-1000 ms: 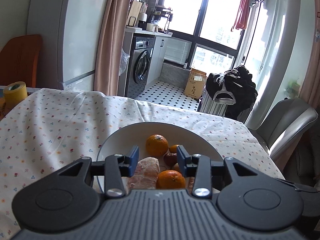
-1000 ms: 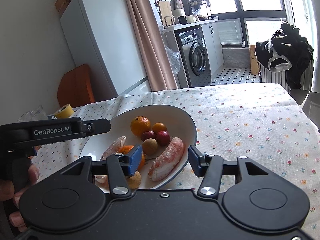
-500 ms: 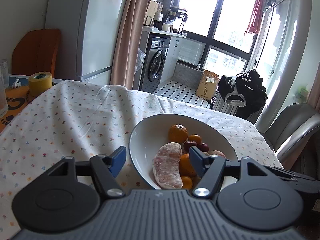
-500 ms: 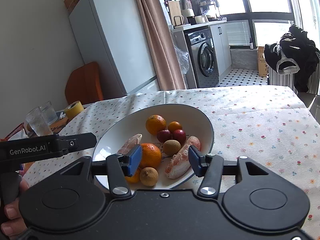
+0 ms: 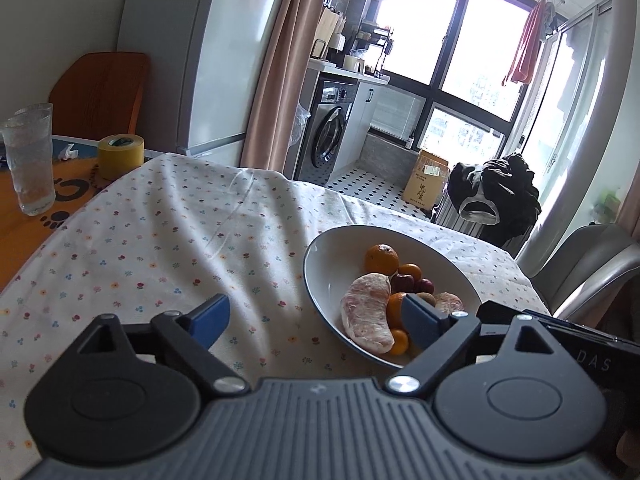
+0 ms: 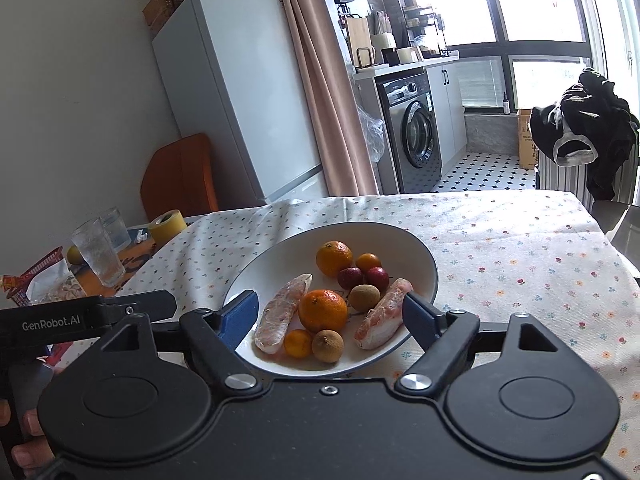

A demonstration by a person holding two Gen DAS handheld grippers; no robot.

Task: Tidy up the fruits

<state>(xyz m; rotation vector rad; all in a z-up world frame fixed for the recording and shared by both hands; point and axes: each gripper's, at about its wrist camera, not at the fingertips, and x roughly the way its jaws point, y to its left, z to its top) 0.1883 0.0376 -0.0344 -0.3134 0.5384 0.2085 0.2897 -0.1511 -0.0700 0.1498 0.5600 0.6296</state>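
All the fruit sits gathered in one white bowl (image 6: 424, 264) on the flowered cloth (image 6: 520, 264), which I read as the sorting being done or close to it. In the right wrist view I count two oranges (image 6: 323, 310), two small tangerines (image 6: 298, 343), two red fruits (image 6: 350, 278), two brown ones (image 6: 327, 345) and two peeled pomelo wedges (image 6: 282, 314), the wedges lying on either side of the heap.

I hold my right gripper (image 6: 326, 312) low in front of the bowl, jaws spread wide with nothing between them, the near rim framed between the blue pads. My left gripper (image 5: 316, 316) hangs off to the bowl's left over bare cloth, also wide open and empty; only its right pad overlaps the rim.

Both tools stand clear of the fruit, which to me suggests a release pose, not a reach. Off the cloth, a glass (image 5: 30, 160) and a tape roll (image 5: 120, 156) stay well apart from the work.
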